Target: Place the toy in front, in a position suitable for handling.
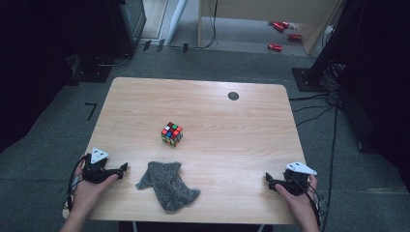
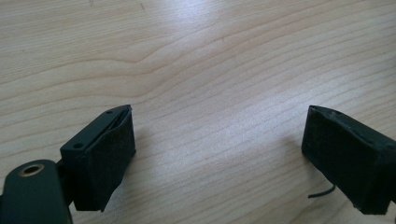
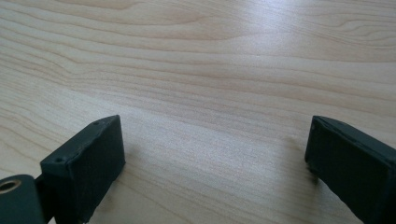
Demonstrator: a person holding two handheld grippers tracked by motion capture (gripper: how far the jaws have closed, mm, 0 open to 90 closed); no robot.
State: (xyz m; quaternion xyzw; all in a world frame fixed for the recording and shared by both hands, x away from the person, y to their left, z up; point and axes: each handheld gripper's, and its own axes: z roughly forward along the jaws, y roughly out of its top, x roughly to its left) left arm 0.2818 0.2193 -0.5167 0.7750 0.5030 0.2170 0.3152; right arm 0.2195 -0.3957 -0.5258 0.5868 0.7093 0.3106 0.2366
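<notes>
On the worktop (image 1: 217, 101), near its front edge:
Left tool (image 1: 124, 167): resting at the front left corner, jaws wide apart, nothing between them.
Right tool (image 1: 267, 178): resting at the front right corner, jaws spread, gripping nothing.
Grey cloth (image 1: 167, 182): crumpled between the tools, nearer the left one, apart from both.
Puzzle cube (image 1: 172, 133): mid-worktop, just beyond the cloth.

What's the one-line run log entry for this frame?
left gripper: open, empty, near table edge | right gripper: open, empty, near table edge | crumpled grey knitted cloth: between grippers | multicoloured puzzle cube: mid-table, untouched
</notes>
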